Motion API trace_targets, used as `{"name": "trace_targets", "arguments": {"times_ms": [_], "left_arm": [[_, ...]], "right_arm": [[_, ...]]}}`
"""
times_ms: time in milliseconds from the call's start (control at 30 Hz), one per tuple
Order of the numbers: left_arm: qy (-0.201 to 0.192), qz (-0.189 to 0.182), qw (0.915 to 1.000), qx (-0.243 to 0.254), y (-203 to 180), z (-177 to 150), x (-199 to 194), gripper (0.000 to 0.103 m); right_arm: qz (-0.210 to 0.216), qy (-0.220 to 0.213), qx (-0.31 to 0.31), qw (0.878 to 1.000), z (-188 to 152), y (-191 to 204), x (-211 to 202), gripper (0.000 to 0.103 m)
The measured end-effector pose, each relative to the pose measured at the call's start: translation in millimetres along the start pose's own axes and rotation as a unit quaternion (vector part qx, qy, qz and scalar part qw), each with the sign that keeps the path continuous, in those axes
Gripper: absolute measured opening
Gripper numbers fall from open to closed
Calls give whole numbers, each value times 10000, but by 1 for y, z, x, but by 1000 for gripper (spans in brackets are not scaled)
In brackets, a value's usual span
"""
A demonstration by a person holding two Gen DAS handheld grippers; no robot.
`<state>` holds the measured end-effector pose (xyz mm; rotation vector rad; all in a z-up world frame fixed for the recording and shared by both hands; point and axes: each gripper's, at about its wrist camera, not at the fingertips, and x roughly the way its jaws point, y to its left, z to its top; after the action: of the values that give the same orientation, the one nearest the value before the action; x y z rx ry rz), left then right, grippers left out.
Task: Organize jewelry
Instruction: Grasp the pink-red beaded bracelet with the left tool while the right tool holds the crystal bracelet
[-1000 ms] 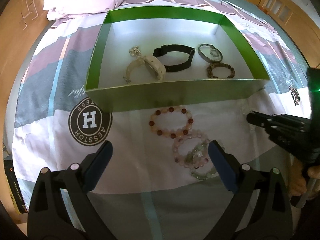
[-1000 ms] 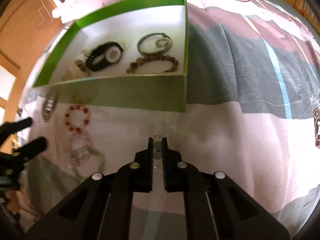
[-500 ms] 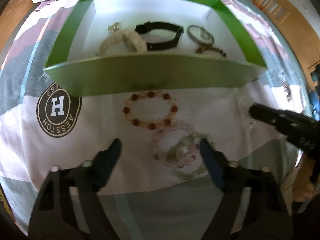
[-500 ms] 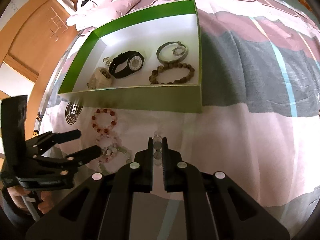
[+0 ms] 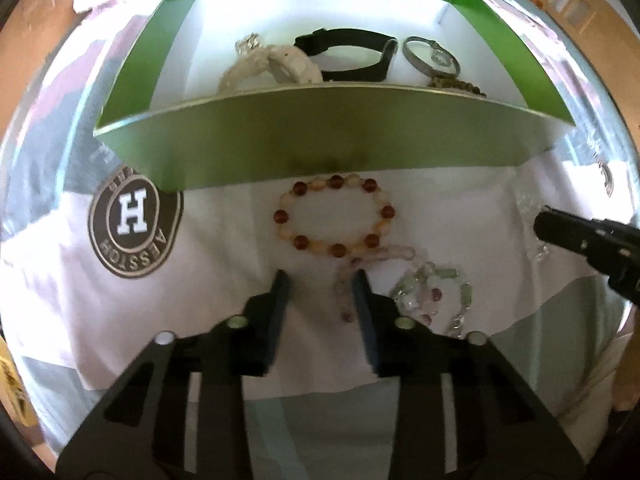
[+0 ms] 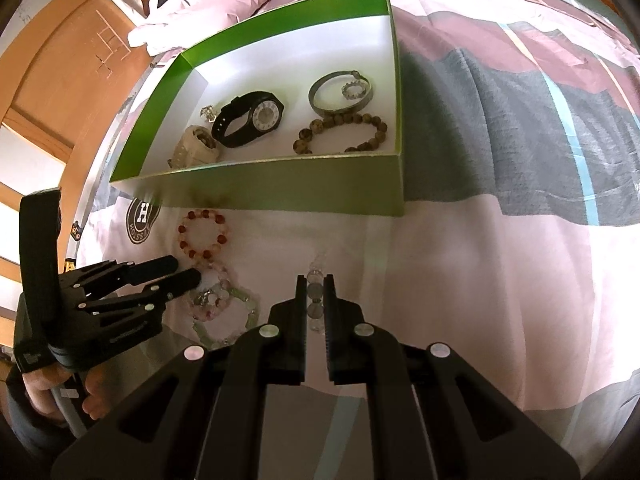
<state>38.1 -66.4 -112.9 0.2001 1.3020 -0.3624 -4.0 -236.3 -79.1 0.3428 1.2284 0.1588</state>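
Bedspread [image 6: 460,272] – patterned, under everything. Green box [image 6: 280,196] – holds black watch [image 6: 250,118], metal bangle [image 6: 340,94], brown bead bracelet [image 6: 344,128]. Left gripper [image 5: 320,280] – jaws just closing, half-narrowed, pink bead bracelet [image 5: 348,276] between, not pinched. Right gripper [image 6: 315,288] – clamped on clear bead bracelet [image 6: 315,296]. Red-amber bracelet [image 5: 334,216] – just before box.

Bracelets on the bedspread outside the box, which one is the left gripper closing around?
The pale pink bead bracelet, between the left gripper jaws; the red-and-cream one lies apart.
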Motion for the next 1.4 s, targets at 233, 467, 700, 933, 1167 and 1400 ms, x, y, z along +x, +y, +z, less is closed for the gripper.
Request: {"name": "trace_targets", "arguments": {"times_ms": [233, 467, 700, 933, 1167, 1400], "left_arm": [[-17, 166, 9996, 219, -8, 1, -1, 9], [-164, -41, 9996, 204, -4, -1, -28, 9], [-281, -165, 9993, 172, -4, -6, -42, 7], [-556, -282, 9981, -33, 4, -6, -57, 7], [-1117, -416, 9929, -12, -6, -7, -84, 0], [-902, -272, 9955, -24, -4, -5, -72, 1]], "right_arm": [[6, 10, 26, 10000, -1, -1, 0, 7], [19, -9, 44, 10000, 0, -3, -1, 8], [23, -4, 12, 10000, 0, -2, -1, 8], [9, 34, -16, 10000, 0, -1, 0, 8], [-12, -47, 24, 10000, 0, -2, -4, 8], [-24, -63, -21, 10000, 0, -1, -4, 8]]}}
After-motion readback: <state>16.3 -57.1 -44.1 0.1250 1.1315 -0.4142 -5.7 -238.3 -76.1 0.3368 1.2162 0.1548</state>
